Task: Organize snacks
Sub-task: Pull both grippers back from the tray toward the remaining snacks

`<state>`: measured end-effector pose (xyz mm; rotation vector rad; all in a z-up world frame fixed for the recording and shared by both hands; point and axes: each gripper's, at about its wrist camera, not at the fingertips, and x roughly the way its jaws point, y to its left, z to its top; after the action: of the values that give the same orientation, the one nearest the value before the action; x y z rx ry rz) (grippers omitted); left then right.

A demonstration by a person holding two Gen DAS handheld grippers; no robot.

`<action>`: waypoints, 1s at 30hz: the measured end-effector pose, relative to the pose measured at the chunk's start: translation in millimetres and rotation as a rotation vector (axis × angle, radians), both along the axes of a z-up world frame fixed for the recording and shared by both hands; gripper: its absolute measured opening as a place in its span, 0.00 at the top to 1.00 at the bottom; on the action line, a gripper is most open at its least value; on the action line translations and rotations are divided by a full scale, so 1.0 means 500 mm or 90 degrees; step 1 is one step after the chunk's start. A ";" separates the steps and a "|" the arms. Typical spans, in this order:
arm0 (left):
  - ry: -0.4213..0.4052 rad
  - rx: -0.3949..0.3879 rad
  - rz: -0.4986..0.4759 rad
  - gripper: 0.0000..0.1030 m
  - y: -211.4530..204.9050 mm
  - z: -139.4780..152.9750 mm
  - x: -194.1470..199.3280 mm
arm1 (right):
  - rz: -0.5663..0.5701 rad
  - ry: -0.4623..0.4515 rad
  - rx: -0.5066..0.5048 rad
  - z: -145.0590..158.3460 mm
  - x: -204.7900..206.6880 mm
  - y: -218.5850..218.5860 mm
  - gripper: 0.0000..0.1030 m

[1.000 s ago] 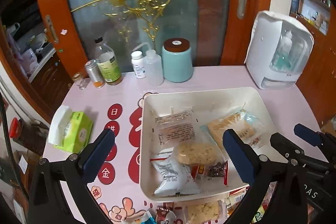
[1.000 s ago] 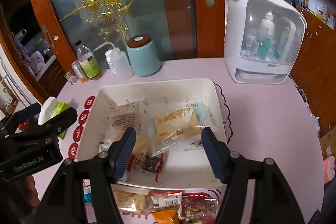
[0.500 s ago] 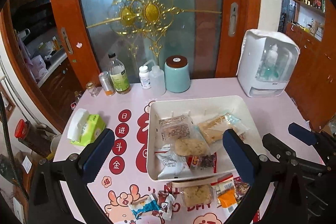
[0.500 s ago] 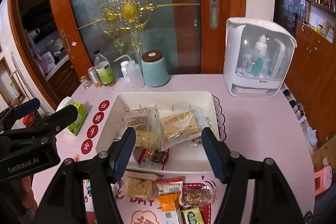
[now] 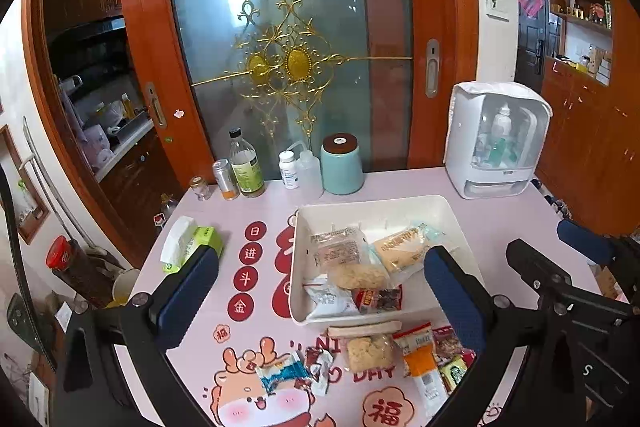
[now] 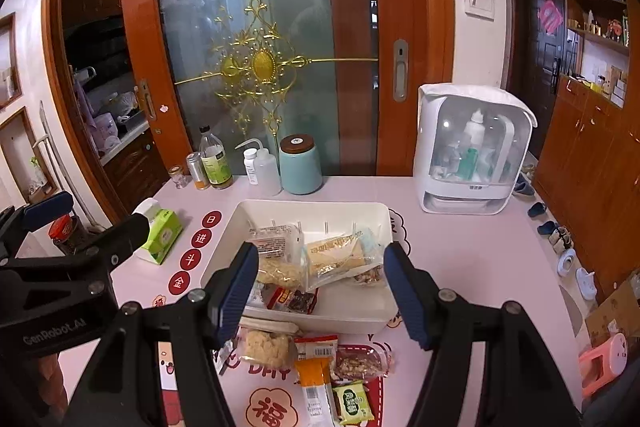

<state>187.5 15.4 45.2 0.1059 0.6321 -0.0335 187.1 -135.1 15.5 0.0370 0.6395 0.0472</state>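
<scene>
White plastic tray (image 6: 362, 321) sits mid-table on the pink mat (image 6: 472, 267), already holding several wrapped snacks: a crumbly rice cake pack (image 6: 278, 273), a long pale wafer pack (image 6: 336, 257), a dark red candy pack (image 6: 294, 299). Looks like the tray is the collection bin, so those count as sorted.

Rest of the snacks lie loose on the mat just in front of the tray's near wall: another rice cake pack (image 6: 266, 347), an orange packet (image 6: 316, 383), a nut bar (image 6: 360, 365), a small green packet (image 6: 354, 405), plus a blue wrapper (image 5: 282, 377) off to the left. Prob dumped near the edge for easy reach.

Right gripper (image 6: 322, 293) hangs above the tray's near rim w/ jaws wide, nothing between them; loose pile sits below and slightly nearer than the pads. Left gripper (image 5: 320, 295) also wide and empty, framing the tray's left half; blue wrapper lies below, nearer the camera.

Further out: tissue box (image 6: 162, 231) left of tray, teal canister (image 6: 300, 165) and bottles (image 6: 216, 159) along the back, white cabinet (image 6: 474, 151) at right.
</scene>
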 end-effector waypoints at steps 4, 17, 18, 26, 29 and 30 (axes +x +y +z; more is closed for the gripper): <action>-0.002 -0.008 -0.002 0.01 -0.003 0.008 -0.024 | 0.003 -0.008 -0.012 0.007 -0.028 -0.005 0.36; 0.044 -0.027 -0.039 0.01 -0.038 -0.044 -0.075 | 0.023 0.003 -0.094 -0.037 -0.090 -0.048 0.36; 0.048 -0.030 -0.041 0.01 -0.041 -0.055 -0.078 | 0.024 0.010 -0.102 -0.046 -0.092 -0.053 0.36; 0.111 -0.021 -0.076 0.01 -0.089 -0.176 -0.084 | 0.038 0.103 -0.077 -0.151 -0.096 -0.108 0.36; 0.153 -0.003 -0.081 0.01 -0.112 -0.249 -0.076 | 0.046 0.139 -0.073 -0.204 -0.099 -0.116 0.36; 0.166 0.003 -0.083 0.01 -0.119 -0.273 -0.073 | 0.050 0.148 -0.077 -0.220 -0.101 -0.116 0.36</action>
<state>151.3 -44.1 -91.2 0.1481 0.8853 -0.1742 136.9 -193.0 -94.5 -0.1013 0.8752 0.0806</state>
